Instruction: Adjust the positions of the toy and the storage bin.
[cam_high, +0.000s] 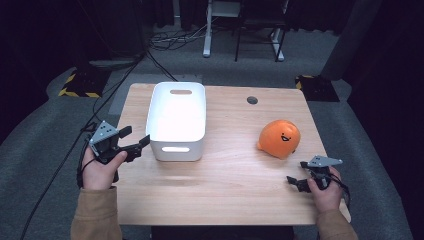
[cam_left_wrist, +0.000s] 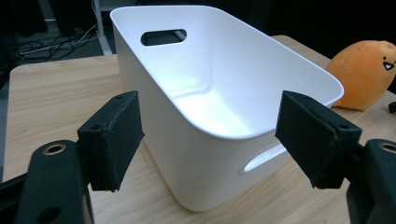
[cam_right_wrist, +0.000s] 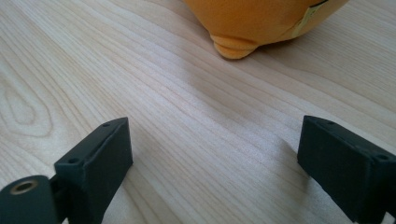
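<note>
Left tongs (cam_high: 136, 138) hang spread wide at the left edge of the wooden surface (cam_high: 240, 175), aimed at the near left corner of the white bin (cam_high: 176, 117). From the left gripper view the bin (cam_left_wrist: 205, 93) sits just beyond the two black pads, its near corner framed in the gap between them, nothing pinched, pads clear of the plastic. The bin is a rounded rectangular tub, glossy white, with an oval handle slot in the far wall and another in the near wall, standing upright towards the back left of the surface with nothing visible inside.

Over on the right, the right tongs (cam_high: 296, 181) sit low near the front right corner, also spread, gripping nothing. The orange soft toy (cam_high: 279, 139) lies just ahead of them, apart from the pads; in the right gripper view its underside and a small stubby foot (cam_right_wrist: 233, 46) show beyond the open jaws, bare wood grain between. The toy is a plump dome with a small dark smiling face, resting on the surface well to the right of the bin. A dark round cap (cam_high: 252, 100) sits near the back edge.
</note>
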